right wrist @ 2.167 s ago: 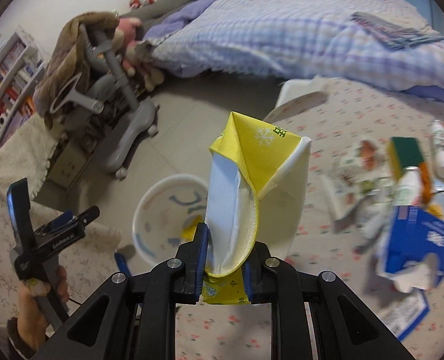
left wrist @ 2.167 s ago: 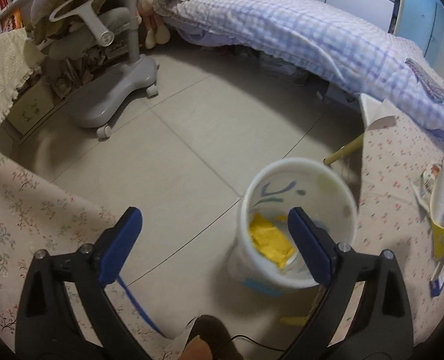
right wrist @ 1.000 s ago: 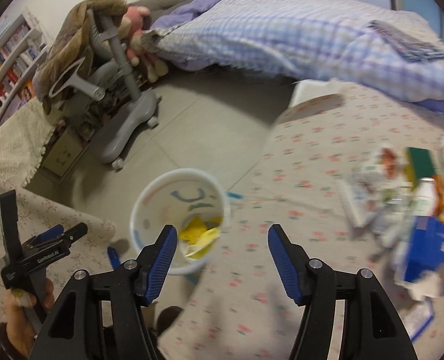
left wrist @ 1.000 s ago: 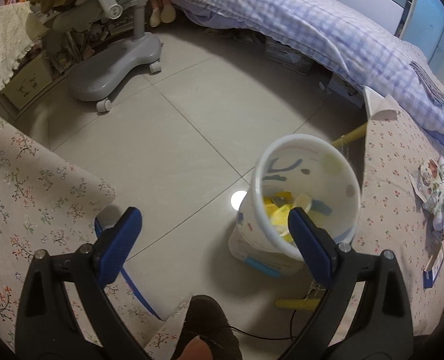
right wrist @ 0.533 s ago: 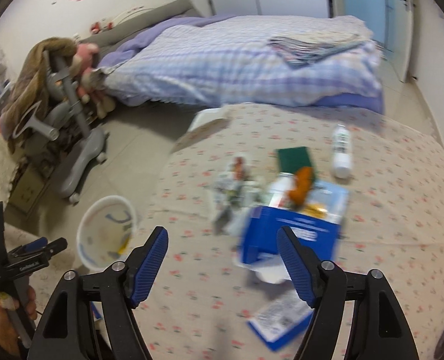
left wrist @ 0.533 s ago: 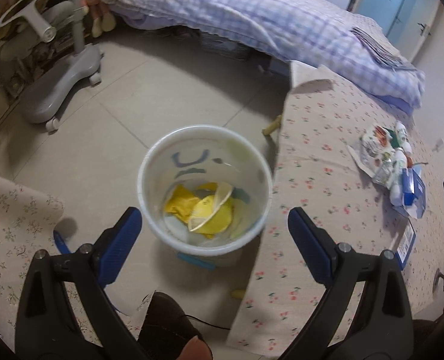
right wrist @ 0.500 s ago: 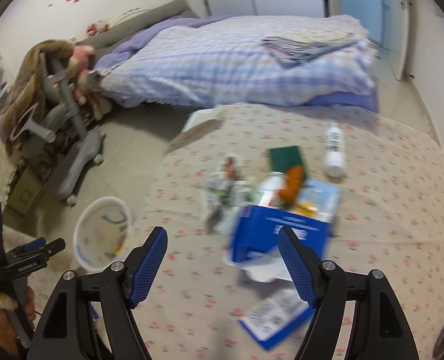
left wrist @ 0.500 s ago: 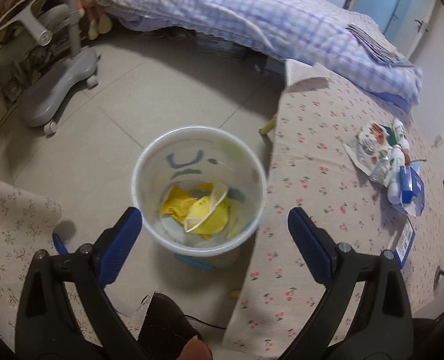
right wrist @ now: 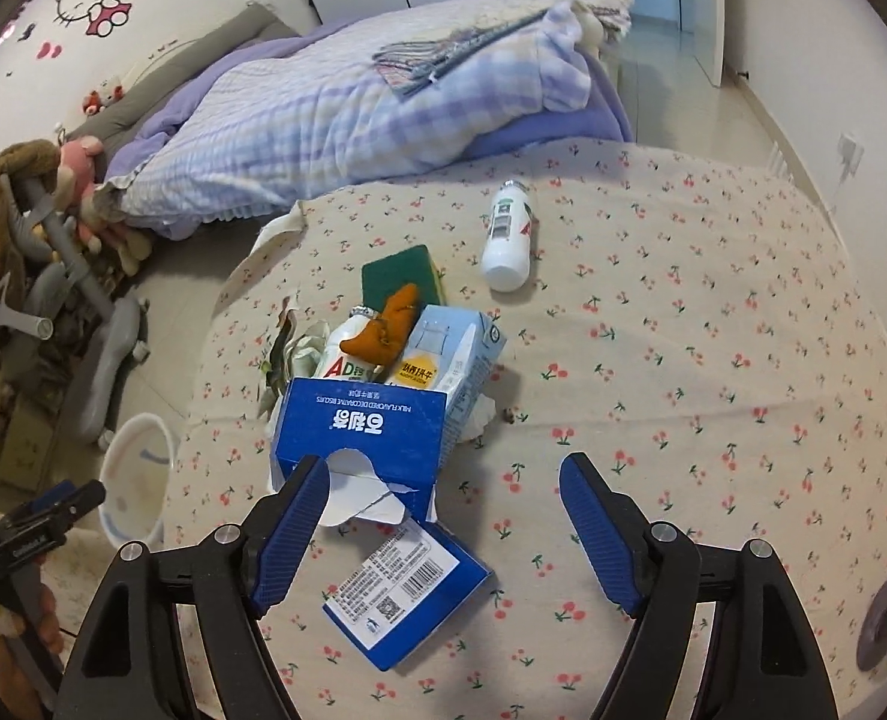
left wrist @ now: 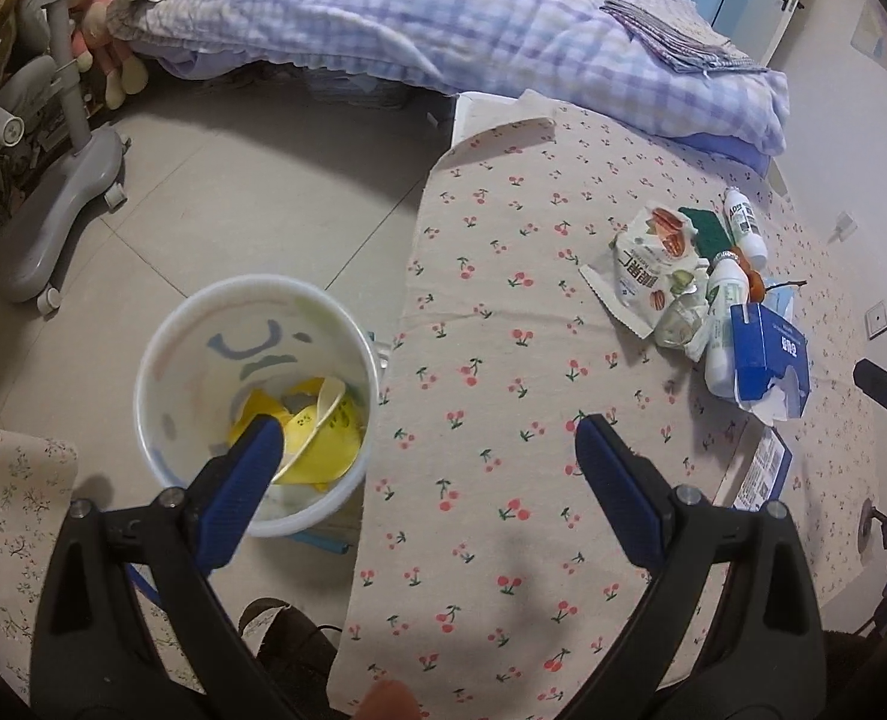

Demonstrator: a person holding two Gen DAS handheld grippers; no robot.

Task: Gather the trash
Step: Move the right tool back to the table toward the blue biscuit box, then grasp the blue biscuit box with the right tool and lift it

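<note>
A white trash bin (left wrist: 167,372) stands on the floor beside the table and holds yellow wrappers (left wrist: 323,432); it also shows in the right wrist view (right wrist: 134,450). A trash pile lies on the cherry-print tablecloth (right wrist: 713,330): a torn blue carton (right wrist: 362,420), a flat blue box (right wrist: 404,591), a light-blue milk carton (right wrist: 452,348), white bottles (right wrist: 506,234), a snack bag (left wrist: 647,270). My right gripper (right wrist: 443,522) is open, just before the torn blue carton. My left gripper (left wrist: 425,474) is open and empty over the table edge by the bin.
A bed with a checked quilt (right wrist: 353,102) lies behind the table. A grey wheeled chair (left wrist: 53,192) stands on the tiled floor at left. A green sponge (right wrist: 401,270) and an orange plush piece (right wrist: 386,327) lie in the pile.
The right gripper let go of the yellow wrapper over the bin, opened, and swung right to the trash pile. The left gripper moved right, from the floor toward the table edge.
</note>
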